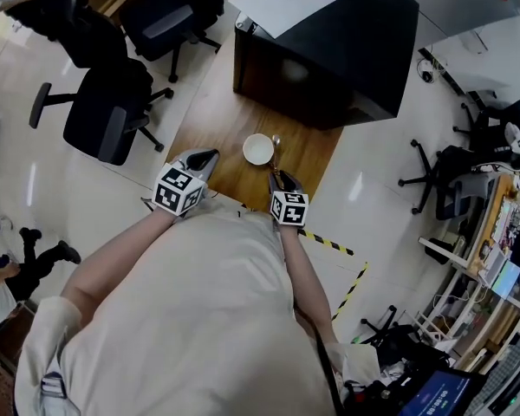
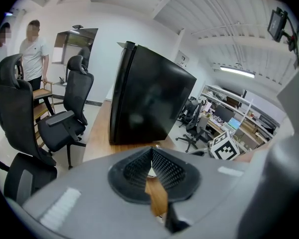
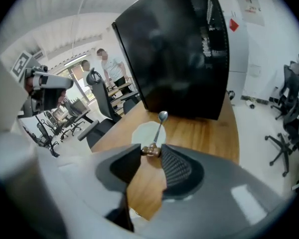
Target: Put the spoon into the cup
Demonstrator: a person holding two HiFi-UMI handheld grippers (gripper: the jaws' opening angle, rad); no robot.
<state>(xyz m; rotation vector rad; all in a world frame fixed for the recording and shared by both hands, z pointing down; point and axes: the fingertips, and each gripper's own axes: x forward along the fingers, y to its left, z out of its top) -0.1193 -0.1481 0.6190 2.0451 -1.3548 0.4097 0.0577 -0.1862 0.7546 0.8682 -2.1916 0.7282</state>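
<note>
The person stands at the near edge of the wooden table (image 1: 215, 111), both forearms stretched forward and the two tools angled down at the tabletop, side by side. The left gripper (image 2: 150, 151) hangs over the table left of the cup (image 1: 258, 149), its jaw tips pressed together with nothing between them. The right gripper (image 3: 150, 152) pinches the brown end of the spoon (image 3: 159, 128). The handle runs away from the jaws, and the bowl points toward the black cabinet (image 1: 347, 50). From the head view the spoon sits just right of the white cup. From the right gripper view its shaft crosses over the cup's rim.

The cabinet fills the far end of the table, with a sheet of paper (image 1: 282, 0) on top. Office chairs (image 1: 108, 111) crowd the left side.
</note>
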